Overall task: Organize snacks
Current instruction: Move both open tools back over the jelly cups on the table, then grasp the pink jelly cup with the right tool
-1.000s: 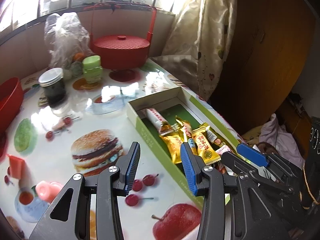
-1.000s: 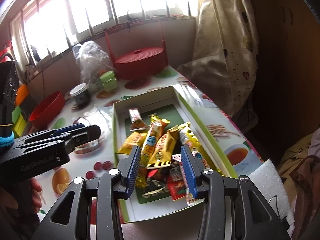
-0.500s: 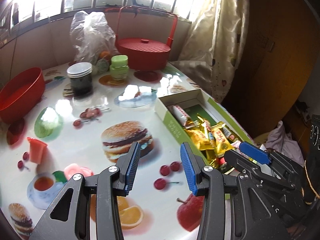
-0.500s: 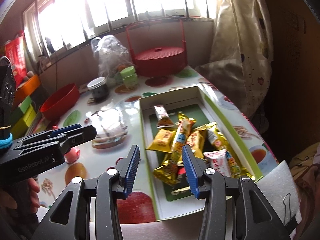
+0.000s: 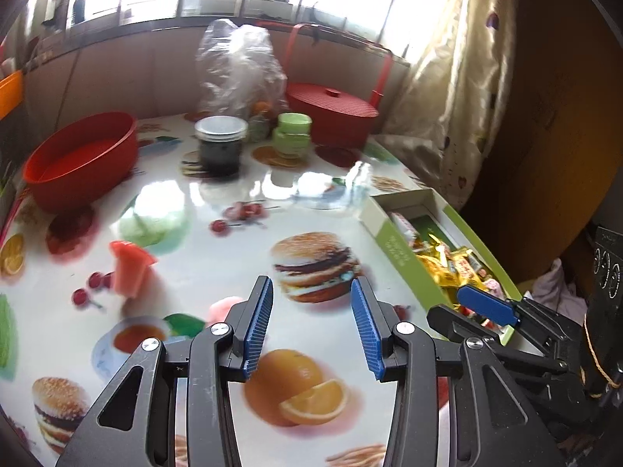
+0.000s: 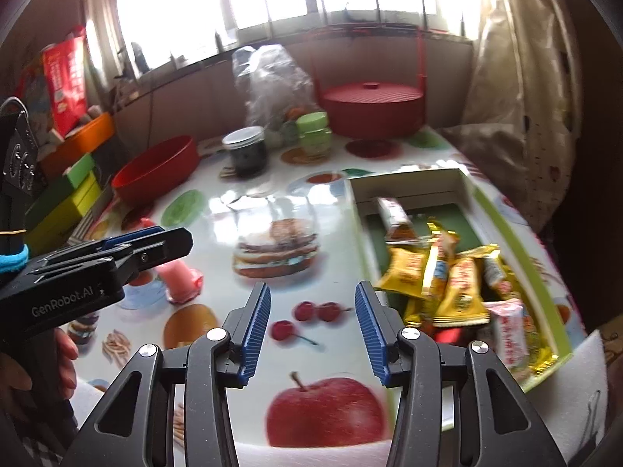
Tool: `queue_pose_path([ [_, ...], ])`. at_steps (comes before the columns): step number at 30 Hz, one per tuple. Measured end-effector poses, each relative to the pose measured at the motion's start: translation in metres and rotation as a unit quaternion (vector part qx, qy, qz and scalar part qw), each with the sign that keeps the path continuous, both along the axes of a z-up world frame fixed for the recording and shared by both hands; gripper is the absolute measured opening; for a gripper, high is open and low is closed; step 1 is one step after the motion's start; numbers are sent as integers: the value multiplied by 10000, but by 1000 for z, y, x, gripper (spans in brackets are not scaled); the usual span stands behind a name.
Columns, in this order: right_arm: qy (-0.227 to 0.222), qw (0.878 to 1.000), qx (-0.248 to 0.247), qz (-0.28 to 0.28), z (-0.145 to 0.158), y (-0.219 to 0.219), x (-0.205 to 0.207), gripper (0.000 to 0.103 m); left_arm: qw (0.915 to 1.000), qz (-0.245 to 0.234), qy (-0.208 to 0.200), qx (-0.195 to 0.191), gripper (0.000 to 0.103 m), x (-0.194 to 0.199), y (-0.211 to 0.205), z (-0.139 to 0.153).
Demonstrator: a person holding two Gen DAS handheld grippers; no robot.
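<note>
Your left gripper spread, empty, above burger-print tablecloth; your right gripper likewise spread, empty, over cherries print; snacks piled in green-rimmed box, right of both grippers.

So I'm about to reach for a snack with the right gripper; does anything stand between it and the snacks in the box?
Only the box's near side wall. The right gripper is open over bare tablecloth, left of the snacks.
</note>
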State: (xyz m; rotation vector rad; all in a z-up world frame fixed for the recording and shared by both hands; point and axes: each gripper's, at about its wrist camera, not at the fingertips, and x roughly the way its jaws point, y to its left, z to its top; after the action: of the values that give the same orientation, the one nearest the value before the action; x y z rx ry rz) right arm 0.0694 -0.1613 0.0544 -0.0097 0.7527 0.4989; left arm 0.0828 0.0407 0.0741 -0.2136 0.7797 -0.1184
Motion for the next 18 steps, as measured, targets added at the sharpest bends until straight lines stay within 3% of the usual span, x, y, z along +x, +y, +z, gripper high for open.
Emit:
queue_pose_path([
  [18, 167, 9914, 0, 1295, -15, 87, -3, 52, 9937, 1115, 65, -128, 43, -22, 95, -14],
])
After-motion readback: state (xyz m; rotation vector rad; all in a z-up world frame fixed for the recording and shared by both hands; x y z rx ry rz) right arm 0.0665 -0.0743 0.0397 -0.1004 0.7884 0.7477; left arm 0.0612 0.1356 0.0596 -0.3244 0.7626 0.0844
